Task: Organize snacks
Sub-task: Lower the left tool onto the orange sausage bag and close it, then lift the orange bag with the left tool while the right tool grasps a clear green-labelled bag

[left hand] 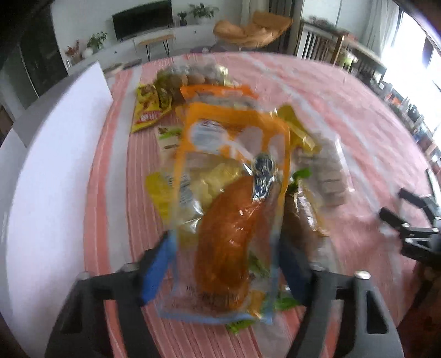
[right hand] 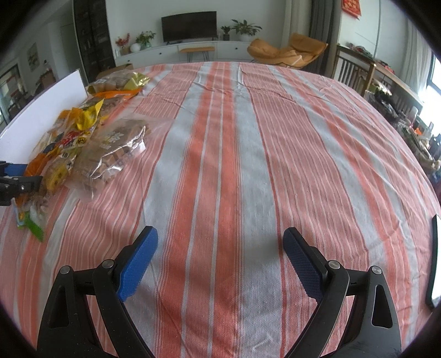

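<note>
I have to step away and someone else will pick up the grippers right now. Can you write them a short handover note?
Left gripper: shut on an orange snack packet, held over the pile.
Right gripper: open, empty, over bare striped tablecloth.
Snacks: all piled on the cloth beside the white box, among them a clear bag of brown biscuits and a yellow packet.
Done: one packet gripped; nothing visibly sorted.
Left: place this packet, then work through the pile.

home living room | tv (right hand: 189,26) | lounge chair (right hand: 286,51) | houseplants (right hand: 245,27)
</note>
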A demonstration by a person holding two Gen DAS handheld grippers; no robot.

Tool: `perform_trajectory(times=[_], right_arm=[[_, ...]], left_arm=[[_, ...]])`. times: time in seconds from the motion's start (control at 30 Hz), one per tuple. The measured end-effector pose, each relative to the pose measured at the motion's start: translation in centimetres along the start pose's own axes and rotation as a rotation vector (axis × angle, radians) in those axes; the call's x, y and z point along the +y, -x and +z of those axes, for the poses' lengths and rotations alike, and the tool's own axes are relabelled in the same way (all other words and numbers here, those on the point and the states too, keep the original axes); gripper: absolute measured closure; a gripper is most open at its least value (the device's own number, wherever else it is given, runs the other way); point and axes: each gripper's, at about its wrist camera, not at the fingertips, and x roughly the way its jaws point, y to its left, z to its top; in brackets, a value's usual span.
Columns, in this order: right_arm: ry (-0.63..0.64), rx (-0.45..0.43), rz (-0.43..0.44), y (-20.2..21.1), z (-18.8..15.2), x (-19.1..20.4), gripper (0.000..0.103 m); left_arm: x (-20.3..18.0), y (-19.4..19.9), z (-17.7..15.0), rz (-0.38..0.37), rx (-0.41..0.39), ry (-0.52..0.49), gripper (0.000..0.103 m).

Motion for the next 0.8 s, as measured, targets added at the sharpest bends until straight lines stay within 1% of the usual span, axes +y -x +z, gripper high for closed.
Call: perform_trajectory(times=[0.03,0.1,0.17,0.27,0.3,0.33,0.4,0.43,0.47,0.53,0.63,0.7,0.77,0.8], right_arm=[[0.000,0.000,0.000,0.0,0.0,0.0,0.009],[0.000,0.000,0.001,0.0,0.0,0.0,0.008],[-0.001,0.000,0.002,-0.2,0.1,0.3,0.008],[-0.001,0.000,0.001,-0.2,0.1,0.2,0.008],[-0.001,0.000,0.001,-0.2,0.1,0.2,0.008],[-0.001,0.000,0.001,-0.2,0.1,0.2,0.008],[-0.001,0.000,0.001,-0.2,0.1,0.2,0.008],[-0.001,0.000,0.001,-0.2,0.1,0.2,0.008],[-0.001,0.000,0.001,-0.2,0.1,0.2,0.008],[-0.001,0.000,0.001,-0.2,0.1,0.2,0.008],[-0.001,0.000,0.001,-0.2,0.1,0.2,0.008],[-0.001,0.000,0.001,-0.1,0.1,0.2,0.008],[-0.001,0.000,0.001,-0.1,0.1,0.2,0.008],[0.000,0.000,0.000,-0.1,0.1,0.2,0.008]], left_arm=[[0.2,0.7,-0.3,0.001,0.000,0.012,0.049],[0.9,2.5,-1.6,0.010,-0.009,0.055,0.049],[1.4,3.5,-3.5,0.013,0.011,0.083,0.049],[1.8,4.2,-7.5,0.001,0.087,0.149,0.049],[1.7,4.3,-8.6,-0.001,0.107,0.163,0.047],[1.3,4.5,-9.6,0.003,0.118,0.169,0.041],[0.8,4.7,-10.9,0.022,0.130,0.162,0.034],[0.6,4.7,-11.0,0.030,0.125,0.147,0.031],[0.3,4.5,-11.1,0.038,0.117,0.119,0.029],[0.2,3.9,-10.9,0.048,0.116,0.098,0.026],[0.1,3.4,-10.7,0.060,0.104,0.070,0.024],[-0.2,3.1,-10.7,0.076,0.093,0.040,0.024],[-0.2,3.2,-10.9,0.068,0.075,0.050,0.027],[0.0,3.4,-11.1,0.058,0.064,0.061,0.031]])
